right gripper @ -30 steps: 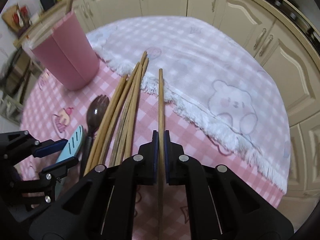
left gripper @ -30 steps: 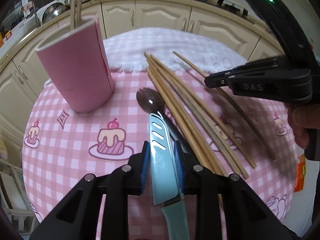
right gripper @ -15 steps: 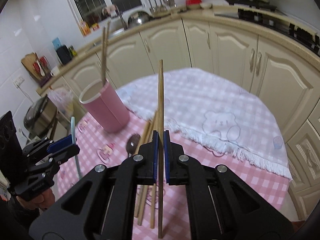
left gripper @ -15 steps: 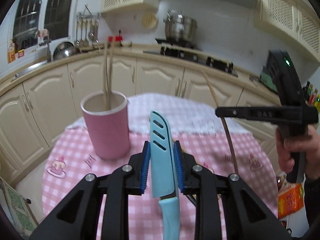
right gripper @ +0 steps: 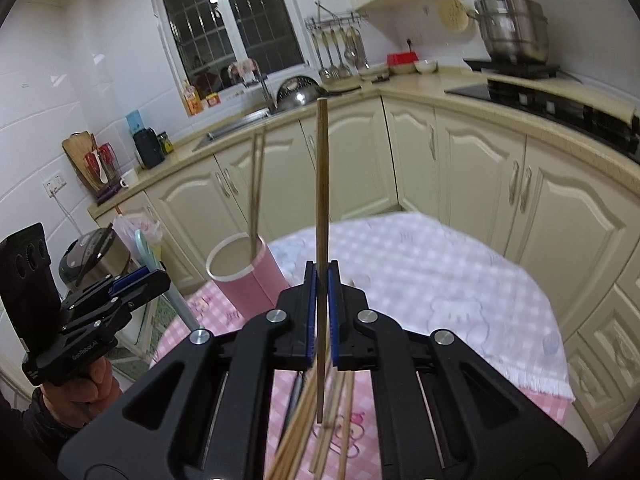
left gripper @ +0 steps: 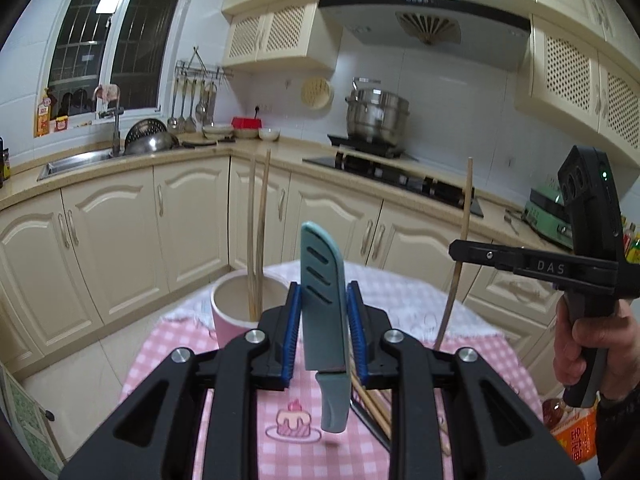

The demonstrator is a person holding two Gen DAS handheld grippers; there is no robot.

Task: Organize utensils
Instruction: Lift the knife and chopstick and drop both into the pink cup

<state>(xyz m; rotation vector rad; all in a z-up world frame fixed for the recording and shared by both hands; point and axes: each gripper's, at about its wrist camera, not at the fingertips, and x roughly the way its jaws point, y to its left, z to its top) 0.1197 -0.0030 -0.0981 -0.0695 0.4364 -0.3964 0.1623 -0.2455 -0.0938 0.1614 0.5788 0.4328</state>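
My left gripper (left gripper: 323, 316) is shut on a teal knife (left gripper: 322, 288), held upright above the table, blade up, handle hanging down. My right gripper (right gripper: 322, 304) is shut on a wooden chopstick (right gripper: 322, 184), held upright; it also shows in the left wrist view (left gripper: 462, 236). The pink cup (right gripper: 246, 276) stands on the table just beyond both grippers, with two chopsticks (left gripper: 256, 236) upright in it. Several loose chopsticks (right gripper: 320, 432) lie on the pink checked tablecloth (left gripper: 248, 432) under the right gripper. The spoon is hidden.
A white bear-print cloth (right gripper: 440, 280) covers the far half of the round table. Cream kitchen cabinets (right gripper: 460, 176) and a counter with a sink and stove curve behind it. An orange packet (left gripper: 572, 436) lies off the table's right side.
Both grippers have lifted off the table and tilted up, the left raising the knife and the right raising the chopstick, both now upright near the cup.
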